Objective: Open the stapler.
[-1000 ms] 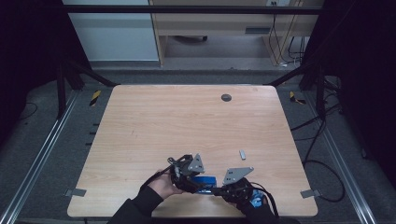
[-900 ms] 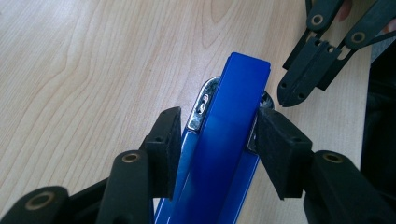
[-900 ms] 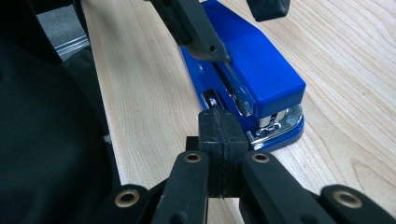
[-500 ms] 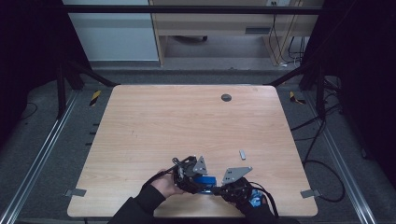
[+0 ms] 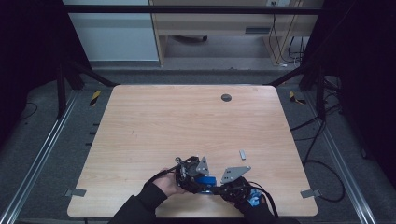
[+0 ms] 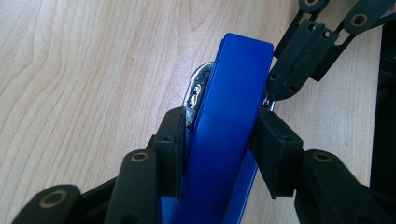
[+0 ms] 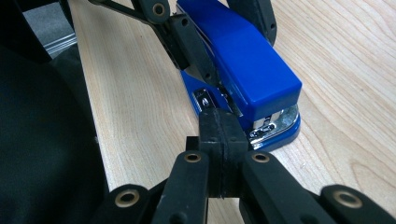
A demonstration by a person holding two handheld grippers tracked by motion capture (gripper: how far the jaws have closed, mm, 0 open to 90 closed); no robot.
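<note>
Item: glossy blue plastic stapler with a chrome metal staple channel (image 6: 229, 121), lying on the pale wood-grain table (image 5: 187, 121), low centre of the high view, near the table's front edge.

Lower left of centre, high view: left gripper (image 5: 195, 173), held in a dark-sleeved hand. In the left gripper view its jaws straddle the stapler's blue top, and both pads (image 6: 172, 144) bear on its flanks. The jaws have just been closing, with the stapler between them. Grip judged made.

Centre: stapler upright on its base, chrome mouth exposed at the front end.

Lower right of centre, high view: right gripper (image 5: 236, 185). In the right gripper view its jaws are clenched together on nothing, tips resting just beside the stapler's front end.

Right, above the grippers: small grey metal piece (image 5: 242, 154), apart from the work.

Progress: stapler seized by the left; lifting or pressing judged not yet begun.
</note>
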